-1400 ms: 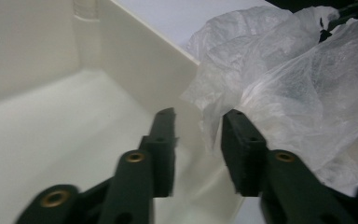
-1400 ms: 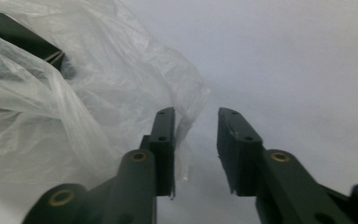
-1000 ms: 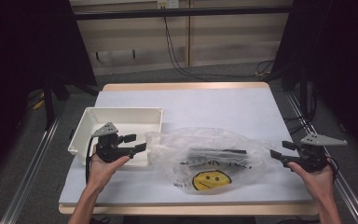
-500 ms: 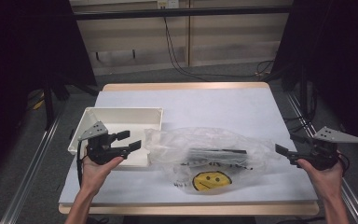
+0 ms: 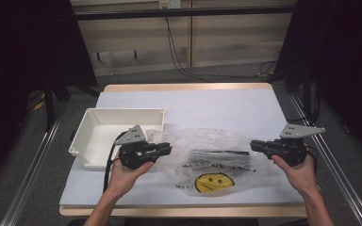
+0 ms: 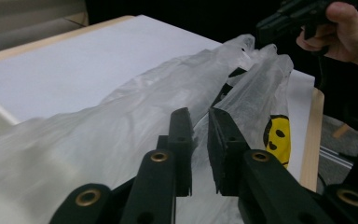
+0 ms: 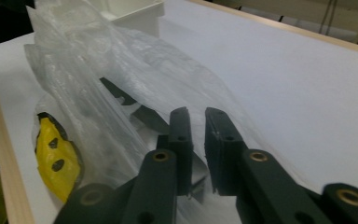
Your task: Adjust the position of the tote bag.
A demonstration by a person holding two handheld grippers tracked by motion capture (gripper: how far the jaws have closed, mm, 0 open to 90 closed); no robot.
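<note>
So the main thing here is a crinkly clear plastic bag [image 5: 207,157] with a yellow smiley face [image 5: 213,182] printed on it, lying flat across the near middle of the white-topped table [image 5: 207,106], with something dark and flat inside [image 5: 221,155] that I can't identify through the plastic. The left gripper [image 5: 162,149] sits right at the bag's left end and the right gripper [image 5: 254,146] right at its right end, one per hand. In both gripper views the jaws stand only a narrow slit apart with bag film in front of them, and I honestly can't tell whether either has pinched plastic or is just hovering against it. My guess is the step is getting a hold on the two ends to open or lift the bag. If so, I'd go for a fold or the handle loop instead of the smooth flat film, since thin plastic like this probably slips out of hard jaws, and pull both ends evenly so the dark contents don't slide out. As for containers: a white plastic bin [image 5: 90,136] sits just left of the bag, behind the left gripper, and what I can see of its inside looks empty.
</note>
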